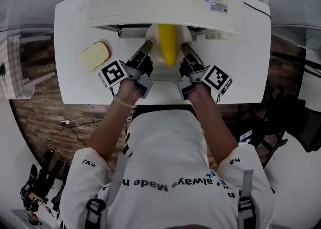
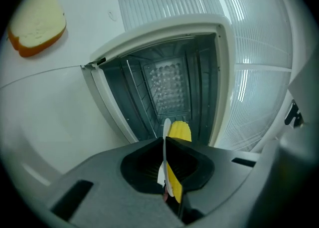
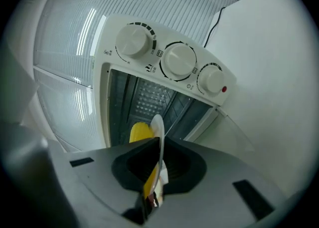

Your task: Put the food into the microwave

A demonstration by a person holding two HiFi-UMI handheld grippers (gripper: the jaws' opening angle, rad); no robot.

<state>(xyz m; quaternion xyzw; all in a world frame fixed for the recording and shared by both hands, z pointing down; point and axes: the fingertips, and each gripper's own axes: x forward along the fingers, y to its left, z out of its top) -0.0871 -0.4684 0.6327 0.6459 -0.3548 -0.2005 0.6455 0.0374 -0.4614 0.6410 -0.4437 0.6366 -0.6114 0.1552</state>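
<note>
left hand-held gripper (image 1: 145, 48) pinching one rim of the round white plate (image 1: 152, 36) | right hand-held gripper (image 1: 185, 48) pinching the opposite rim | long yellow corn cob (image 1: 167, 45) lying on the plate at the open mouth of the cream-white box microwave (image 1: 150, 2) | risk: uneven pushing tilting the plate, cob rolling off; side clearance seemingly tight, hard to judge

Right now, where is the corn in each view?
Head view: corn top centre, on the plate.
Left gripper view: low centre, right of the plate edge.
Right gripper view: low centre, left of the plate edge.
Shared landmark: the open microwave.
</note>
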